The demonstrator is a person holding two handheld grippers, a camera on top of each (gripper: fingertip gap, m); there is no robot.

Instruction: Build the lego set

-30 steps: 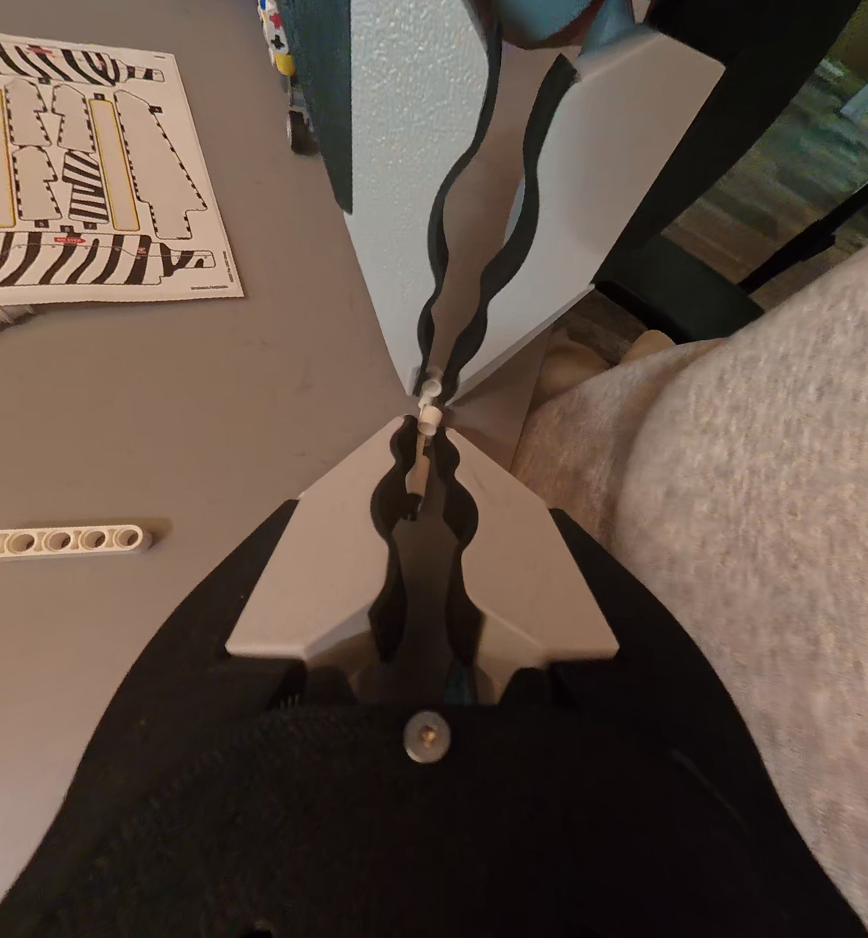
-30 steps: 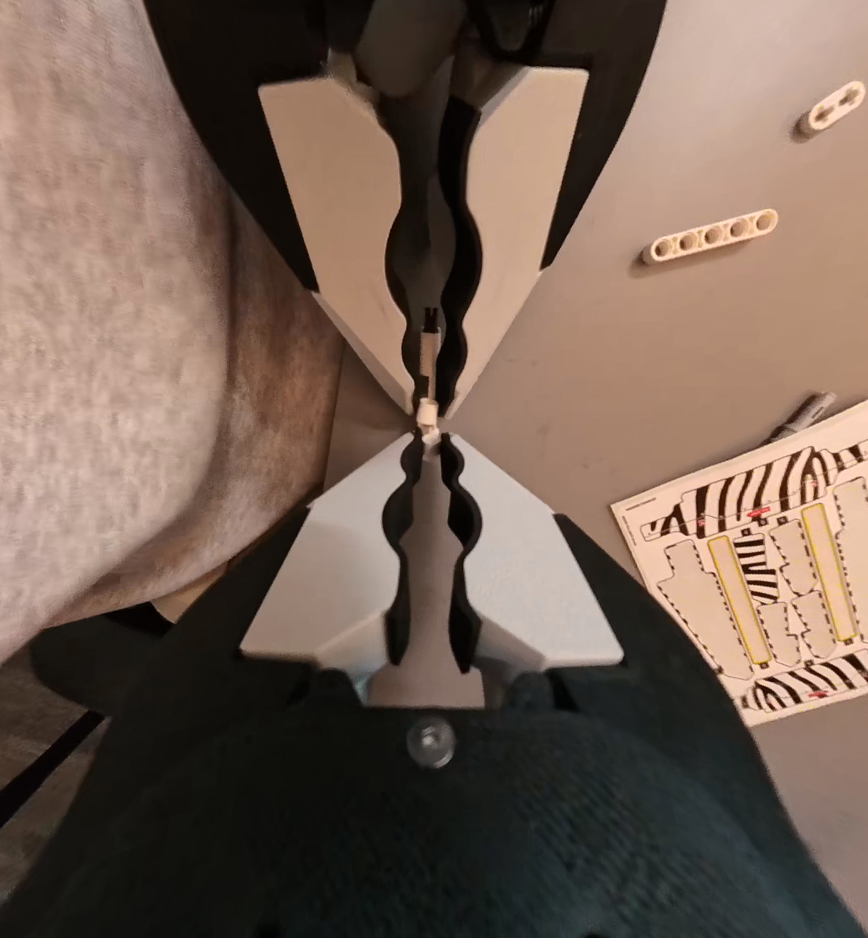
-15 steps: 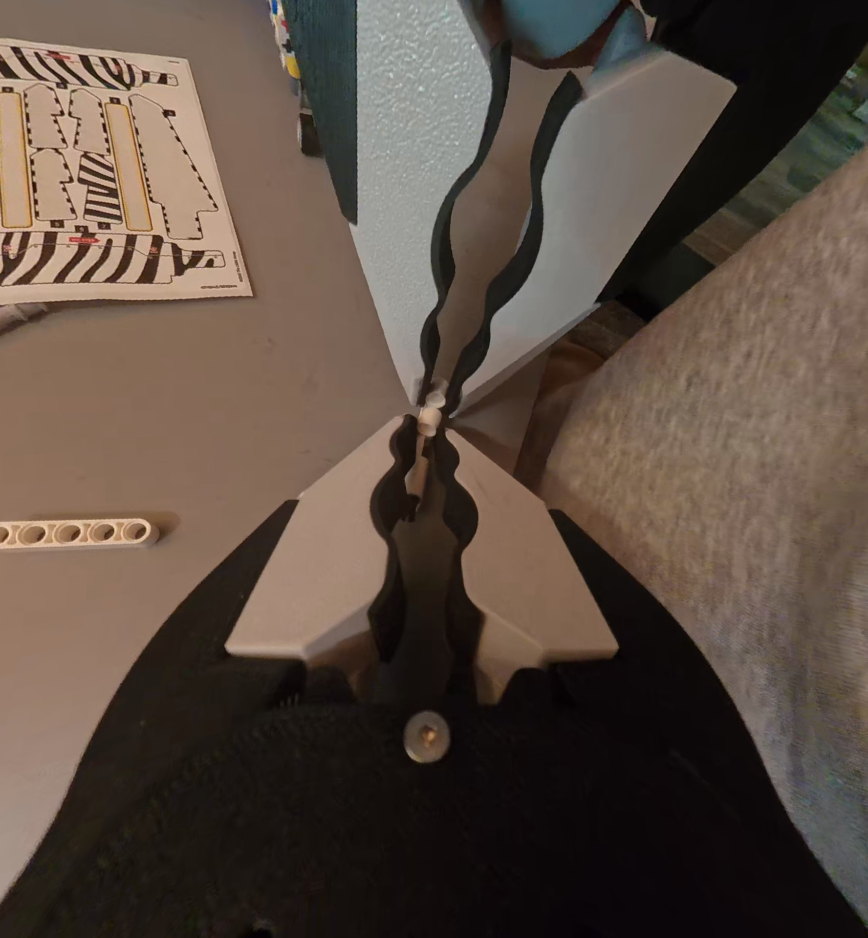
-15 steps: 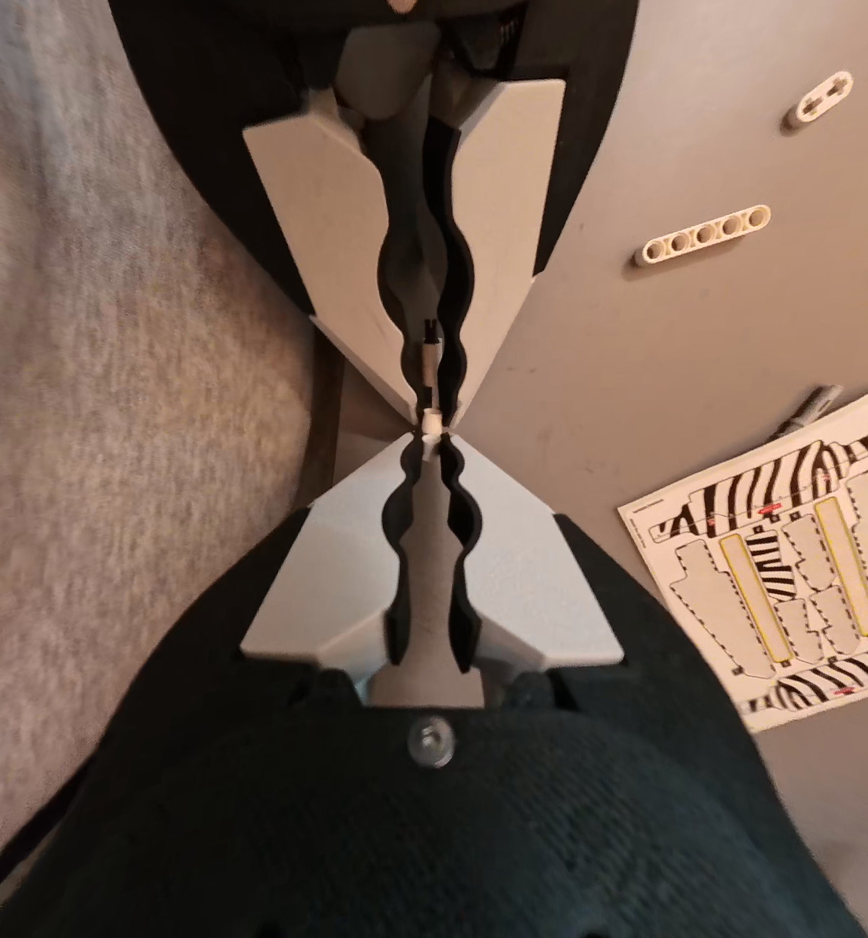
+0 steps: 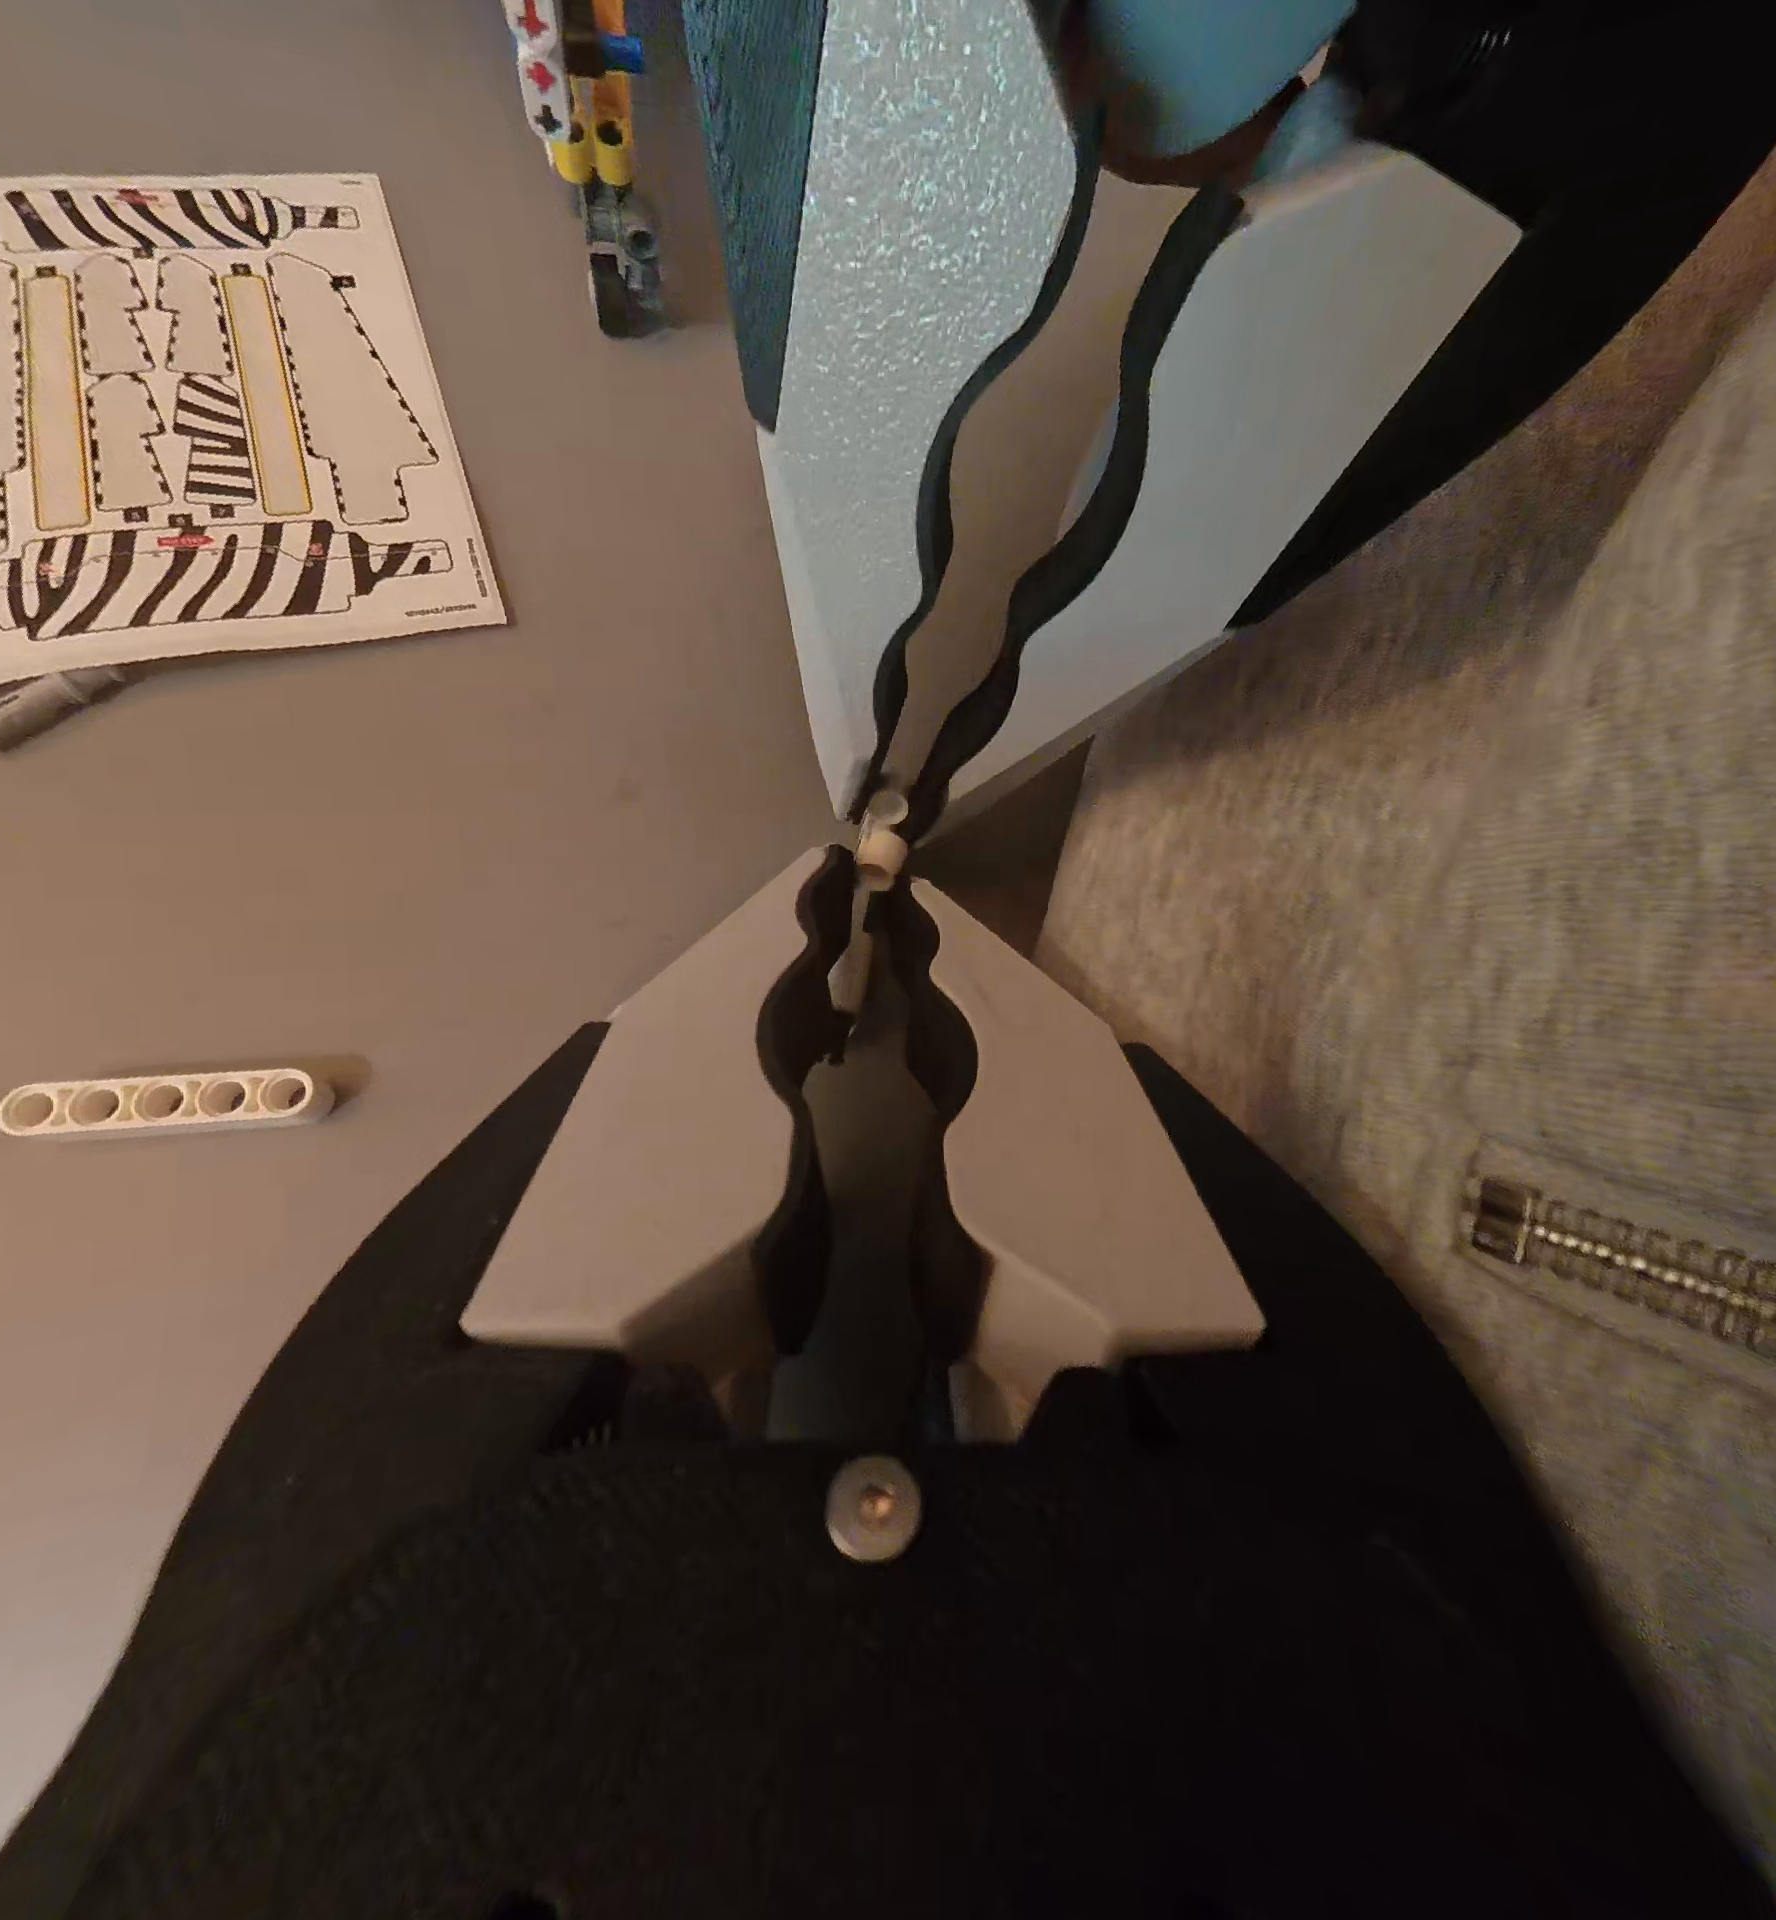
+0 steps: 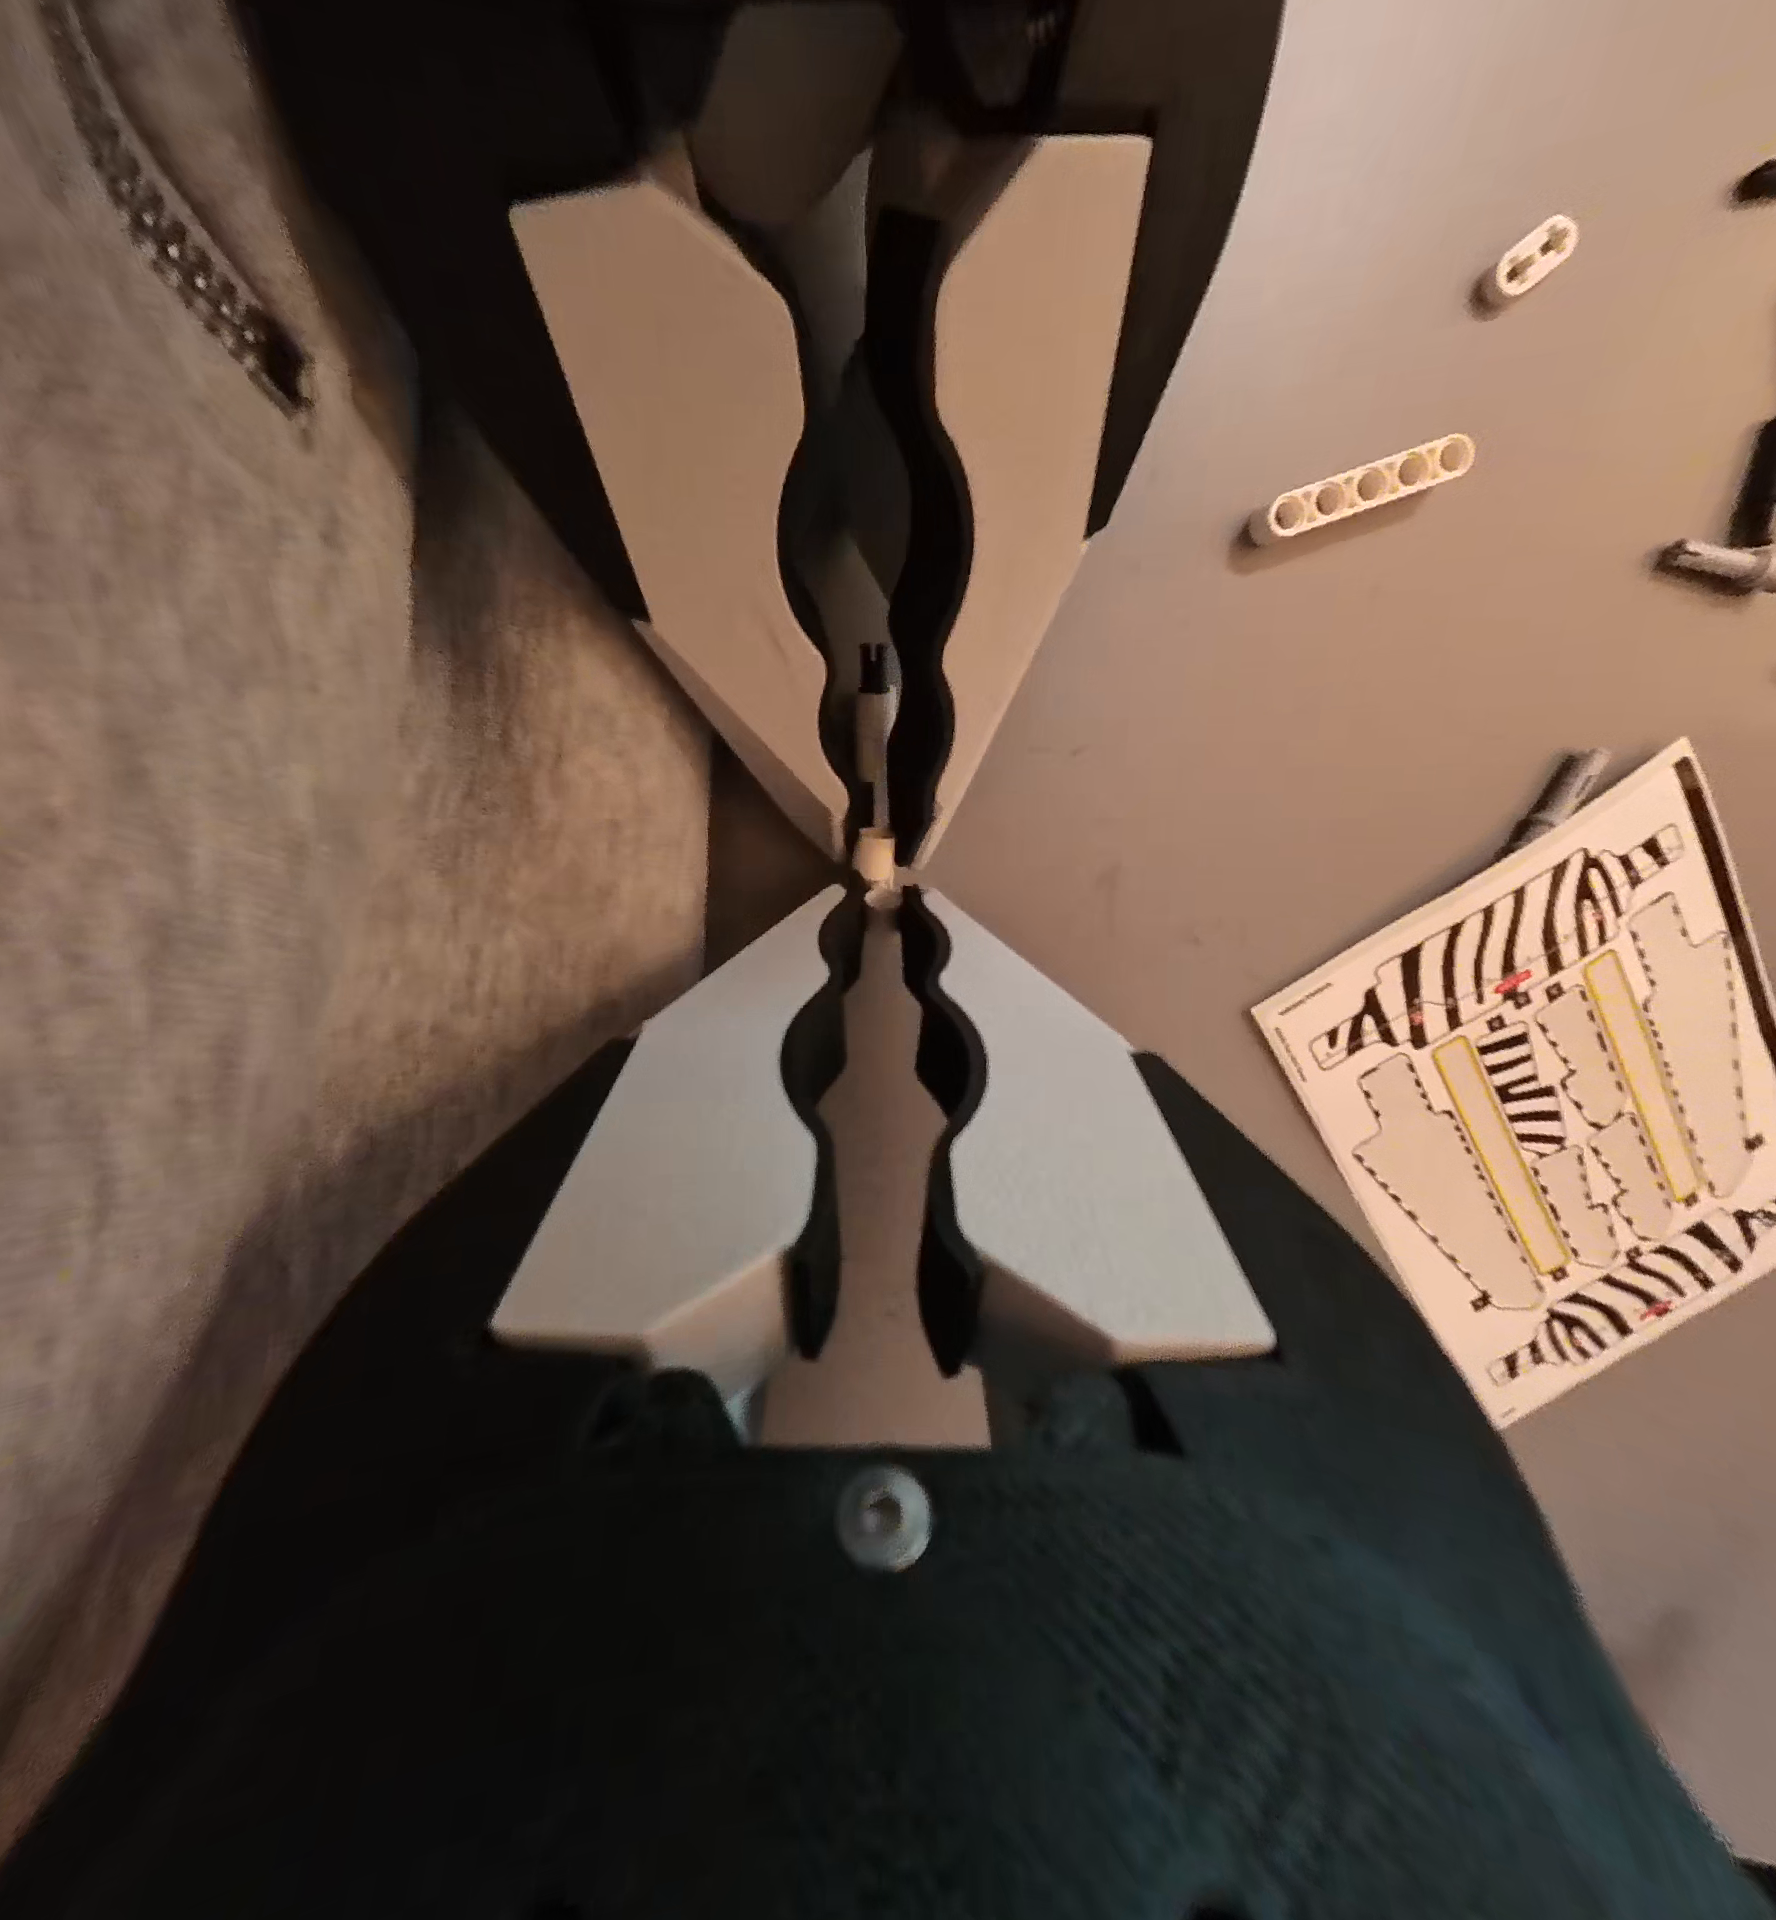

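The two grippers meet tip to tip over the near edge of the grey table (image 5: pixel 364 883), close to the person's grey zip top (image 5: pixel 1486 935), apparently so two tiny parts can be pushed together in the air, each steadied from its own side. The left gripper (image 5: pixel 868 883) is closed to a thin slit on a slim axle (image 5: pixel 848 982) that runs back between its wavy black pads; a small white bush (image 5: pixel 881 852) sits on the axle's front end, right at the tips. The right gripper (image 6: pixel 879 902) is likewise nearly closed, nipping a pale stub (image 6: pixel 879 896) at its very tips, just against the bush; whether this is a separate pin or the axle's end is too small to tell. Holding the parts end-on keeps them in line for the push; a slight tilt would probably jam or drop them.

The rest waits flat on the table: a white five-hole liftarm (image 5: pixel 167 1101), a zebra-striped sticker sheet (image 5: pixel 177 416) with a grey pin (image 5: pixel 32 707) partly tucked under its edge, a yellow and grey sub-assembly (image 5: pixel 609 156), and in the right wrist view a short two-hole white beam (image 6: pixel 1536 249)
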